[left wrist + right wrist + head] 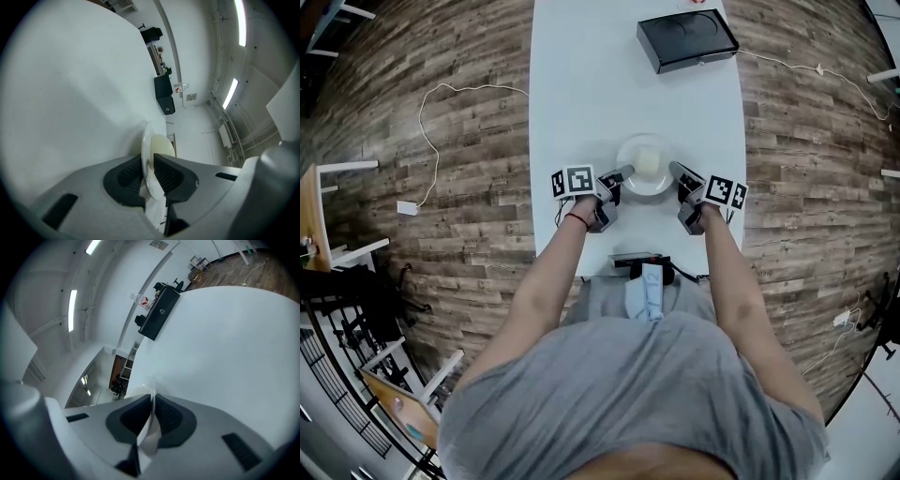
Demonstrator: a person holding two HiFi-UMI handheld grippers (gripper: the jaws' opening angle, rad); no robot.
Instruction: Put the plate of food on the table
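A clear round plate (pixel 645 165) with a pale yellow piece of food (pixel 649 162) is over the near part of the long white table (pixel 581 84). My left gripper (pixel 622 174) is shut on the plate's left rim, my right gripper (pixel 678 172) on its right rim. In the left gripper view the plate (pixel 149 154) stands edge-on between the dark pads, with the food (pixel 164 146) beside it. The right gripper view shows the thin clear rim (pixel 150 420) pinched between the pads. I cannot tell whether the plate touches the table.
A black flat box (pixel 686 38) lies at the table's far end, also seen as the black box (pixel 159 312). White cables (pixel 441 122) run over the wooden floor on both sides. A chair and racks stand at the left.
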